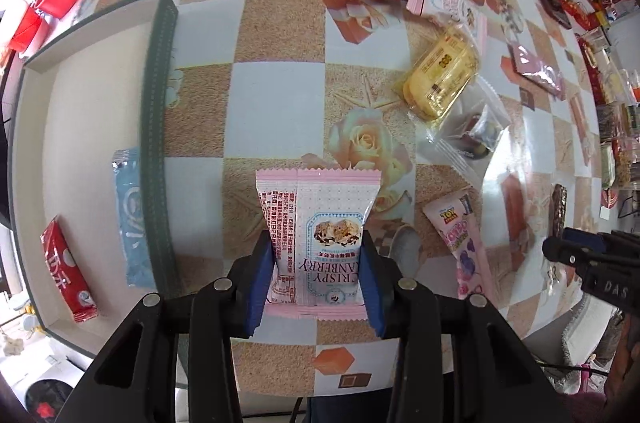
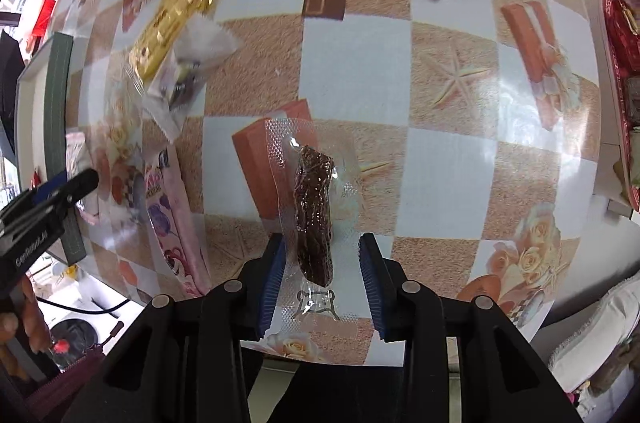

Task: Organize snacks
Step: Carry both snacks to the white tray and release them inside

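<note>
Grippers (image 1: 316, 277) (image 2: 322, 277) w/ packets clamped

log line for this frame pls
left gripper: shut on cranberry pack | right gripper: shut on clear-wrapped brown snack | tray: two bars inside

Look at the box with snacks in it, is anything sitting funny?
Yes. The light blue packet lies half on the dark rim of the box, not flat inside like the red packet. Many snacks also remain scattered loose on the table.
</note>
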Available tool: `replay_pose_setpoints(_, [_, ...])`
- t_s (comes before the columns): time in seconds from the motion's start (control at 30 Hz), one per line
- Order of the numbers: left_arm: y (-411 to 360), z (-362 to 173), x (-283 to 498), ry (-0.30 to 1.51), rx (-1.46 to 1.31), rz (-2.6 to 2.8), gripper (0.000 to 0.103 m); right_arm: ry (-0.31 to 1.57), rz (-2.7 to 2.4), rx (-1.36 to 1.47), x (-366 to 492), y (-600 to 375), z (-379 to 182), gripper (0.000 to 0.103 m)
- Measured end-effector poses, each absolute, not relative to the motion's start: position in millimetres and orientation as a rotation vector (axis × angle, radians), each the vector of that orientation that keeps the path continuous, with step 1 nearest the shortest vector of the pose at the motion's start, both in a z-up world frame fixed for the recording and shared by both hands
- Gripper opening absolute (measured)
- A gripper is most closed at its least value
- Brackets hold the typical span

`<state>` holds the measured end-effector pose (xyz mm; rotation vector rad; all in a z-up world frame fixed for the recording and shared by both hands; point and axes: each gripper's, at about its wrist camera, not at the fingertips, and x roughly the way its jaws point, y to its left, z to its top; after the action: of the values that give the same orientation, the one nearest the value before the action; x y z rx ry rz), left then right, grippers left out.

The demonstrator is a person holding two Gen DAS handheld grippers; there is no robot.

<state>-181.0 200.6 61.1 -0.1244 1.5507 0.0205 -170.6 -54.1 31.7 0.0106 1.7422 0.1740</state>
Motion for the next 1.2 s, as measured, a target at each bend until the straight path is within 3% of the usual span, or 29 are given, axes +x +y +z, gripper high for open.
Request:
replay_pose_setpoints(0.63, [300, 125, -217, 1.358, -0.31, 0.237, 0.044, 1.624, 0.496, -0.212, -125, 103, 97, 0.039])
replay_pose_setpoints(1.2, [381, 100, -250, 1.365, -0.424, 0.41, 0.044, 1.604, 0.76, -0.362, -137, 287, 98, 0.039])
